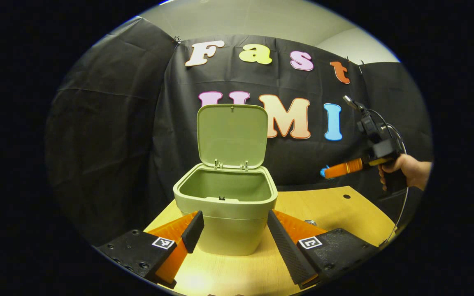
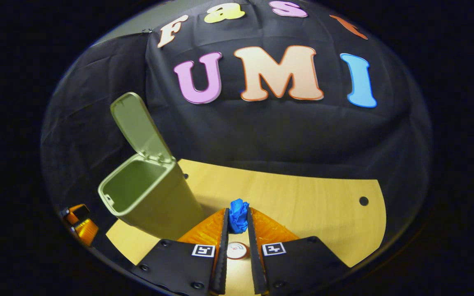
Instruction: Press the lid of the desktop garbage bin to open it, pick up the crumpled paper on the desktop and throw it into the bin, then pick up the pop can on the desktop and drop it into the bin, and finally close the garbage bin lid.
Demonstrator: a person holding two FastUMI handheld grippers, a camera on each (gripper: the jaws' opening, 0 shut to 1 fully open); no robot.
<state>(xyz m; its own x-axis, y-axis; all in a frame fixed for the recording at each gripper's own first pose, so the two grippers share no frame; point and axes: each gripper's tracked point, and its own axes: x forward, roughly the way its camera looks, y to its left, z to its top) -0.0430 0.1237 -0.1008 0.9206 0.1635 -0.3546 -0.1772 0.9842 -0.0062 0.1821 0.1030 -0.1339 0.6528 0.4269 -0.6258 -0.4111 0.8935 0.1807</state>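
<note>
Pinching the crumpled paper (image 2: 238,216), the right gripper (image 2: 237,230) hangs beside the open bin (image 1: 225,196); left gripper (image 1: 235,234) gapes wide.

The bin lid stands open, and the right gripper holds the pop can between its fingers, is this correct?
Not quite. The bin lid does stand open, but the right gripper holds the blue crumpled paper, not the pop can; the right gripper view shows it.

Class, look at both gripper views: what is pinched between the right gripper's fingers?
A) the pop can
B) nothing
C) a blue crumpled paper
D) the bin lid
C: the right gripper has both fingers closed on the blue crumpled paper, raised above the pop can on the desk.
</note>
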